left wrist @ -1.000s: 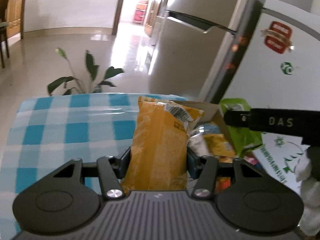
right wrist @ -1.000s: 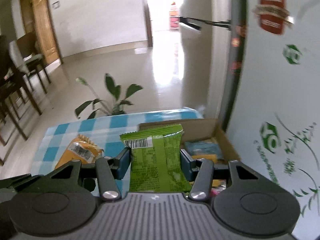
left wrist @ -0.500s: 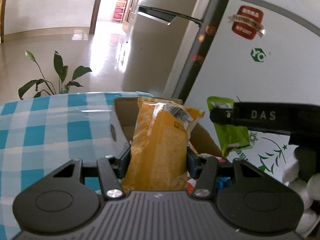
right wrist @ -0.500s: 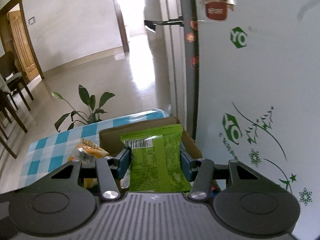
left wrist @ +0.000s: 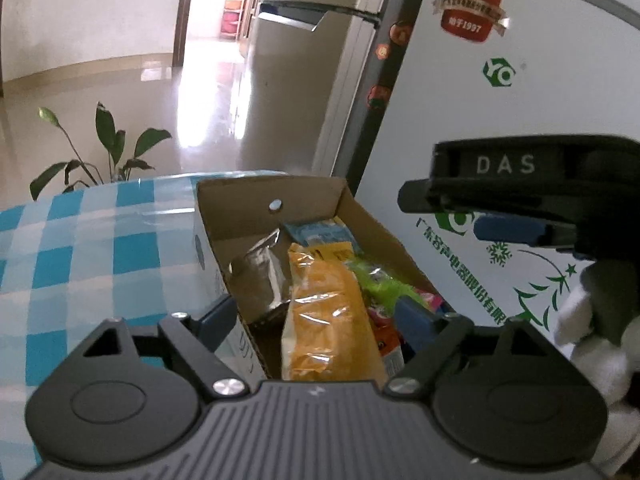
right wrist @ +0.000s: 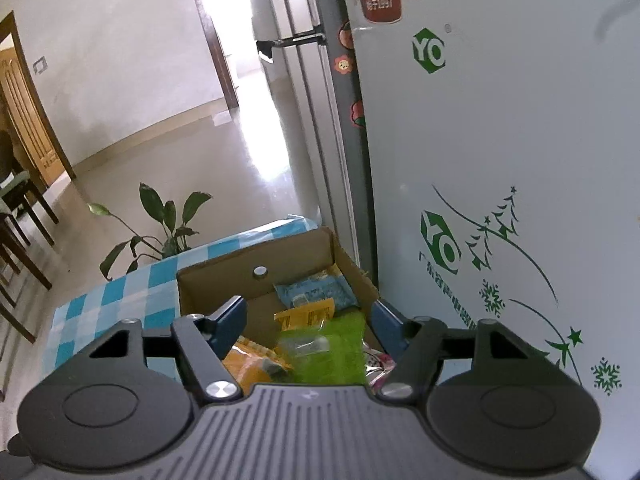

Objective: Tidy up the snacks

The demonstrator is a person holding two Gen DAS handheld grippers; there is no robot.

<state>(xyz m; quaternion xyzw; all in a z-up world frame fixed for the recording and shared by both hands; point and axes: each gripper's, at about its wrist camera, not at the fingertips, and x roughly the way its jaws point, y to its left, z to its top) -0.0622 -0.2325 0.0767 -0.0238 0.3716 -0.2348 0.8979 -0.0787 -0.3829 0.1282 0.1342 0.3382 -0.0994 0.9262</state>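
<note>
My left gripper (left wrist: 316,316) hangs over an open cardboard box (left wrist: 248,216), its jaws opening. The yellow snack packet (left wrist: 324,320) lies loose in the box below them, clear of both pads. My right gripper (right wrist: 308,314) is over the same box (right wrist: 224,284), jaws also opening. A blurred green packet (right wrist: 332,348) drops free between them, beside the yellow packet (right wrist: 252,364). In the left wrist view the green packet (left wrist: 376,280) lies to the right of the yellow one. One of the right gripper's fingers (left wrist: 508,229) shows at the right.
The box also holds a silver packet (left wrist: 260,284), a blue packet (right wrist: 316,292) and other snacks. It sits on a blue-checked tablecloth (left wrist: 100,256) against a white cabinet (right wrist: 500,140). A potted plant (right wrist: 168,220) stands behind the table. A white-gloved hand (left wrist: 580,320) is at the right.
Both grippers moved over the box and opened. The yellow packet left the left gripper and the green packet left the right one; both dropped into the box.
</note>
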